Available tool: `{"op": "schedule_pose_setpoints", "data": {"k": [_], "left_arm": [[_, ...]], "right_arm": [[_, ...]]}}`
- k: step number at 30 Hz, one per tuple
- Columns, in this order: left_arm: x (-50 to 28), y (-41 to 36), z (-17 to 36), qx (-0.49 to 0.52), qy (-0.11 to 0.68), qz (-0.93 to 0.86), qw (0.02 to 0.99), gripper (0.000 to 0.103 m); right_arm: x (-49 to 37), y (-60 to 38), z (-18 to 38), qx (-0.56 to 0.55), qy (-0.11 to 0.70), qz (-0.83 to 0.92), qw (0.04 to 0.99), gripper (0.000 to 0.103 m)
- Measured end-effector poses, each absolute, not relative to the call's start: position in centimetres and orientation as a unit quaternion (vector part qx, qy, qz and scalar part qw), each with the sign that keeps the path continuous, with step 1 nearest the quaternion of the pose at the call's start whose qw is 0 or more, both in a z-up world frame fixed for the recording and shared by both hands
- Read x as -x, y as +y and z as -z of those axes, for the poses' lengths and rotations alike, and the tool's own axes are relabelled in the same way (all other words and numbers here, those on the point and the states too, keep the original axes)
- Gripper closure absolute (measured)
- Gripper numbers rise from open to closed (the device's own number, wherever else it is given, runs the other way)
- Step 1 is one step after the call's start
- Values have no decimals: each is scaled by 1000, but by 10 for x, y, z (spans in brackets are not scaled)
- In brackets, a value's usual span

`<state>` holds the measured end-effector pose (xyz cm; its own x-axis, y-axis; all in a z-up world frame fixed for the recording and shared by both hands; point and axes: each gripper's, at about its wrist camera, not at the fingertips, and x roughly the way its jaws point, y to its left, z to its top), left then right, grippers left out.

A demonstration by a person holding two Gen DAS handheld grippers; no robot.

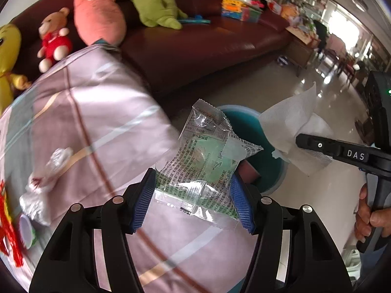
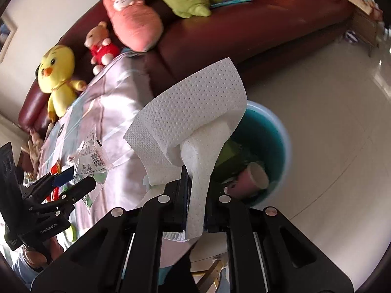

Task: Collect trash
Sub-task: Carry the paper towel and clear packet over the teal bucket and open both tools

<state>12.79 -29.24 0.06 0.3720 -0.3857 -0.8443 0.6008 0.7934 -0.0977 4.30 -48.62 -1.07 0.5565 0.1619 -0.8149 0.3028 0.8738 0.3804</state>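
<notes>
My left gripper [image 1: 193, 195] is shut on a clear plastic wrapper with green print [image 1: 205, 168], its blue pads [image 1: 144, 195] pressing both sides; it hangs over the table's edge near a teal bin [image 1: 246, 131]. The same wrapper [image 2: 94, 157] and left gripper [image 2: 73, 180] show at the left of the right wrist view. My right gripper [image 2: 195, 202] is shut on a white paper towel [image 2: 190, 122], which stands up in front of the teal bin [image 2: 276, 141]. The bin holds a pink paper cup [image 2: 251, 178] and green trash. The right gripper [image 1: 317, 146] with its paper towel [image 1: 293, 129] also shows at right.
A pinkish patterned cloth [image 1: 85, 127] covers the table, with crumpled clear plastic [image 1: 41, 185], a red wrapper [image 1: 7, 224] and a small cup [image 1: 27, 229] at its left. A dark red sofa [image 1: 207, 48] with plush toys [image 1: 97, 9] stands behind. Glossy tiled floor [image 2: 330, 109] spreads right.
</notes>
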Motion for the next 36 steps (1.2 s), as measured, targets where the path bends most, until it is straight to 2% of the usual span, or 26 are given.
{"op": "schedule_pose_setpoints", "data": {"k": [19,23,26,32,36], "left_arm": [[-145,-393,68,-153,527,342,763,40],[-151,-406,82,-154,541,347,751,32],[-151,-406,88,-157,546,340,749,21],[-149,-393,84,-153,546,339,751,19],[-145,-383,80,-150,542,336,756,12]], "right_arm": [[-44,-550,49,-297,484,87,819,92],[-45,-555,50,-295,486,93,818,92],[-48,-556,53,-294,492,93,815,92],[-55,-553,62,-291,502,92,809,92],[-62,-546,67,-286,511,84,806,92]]}}
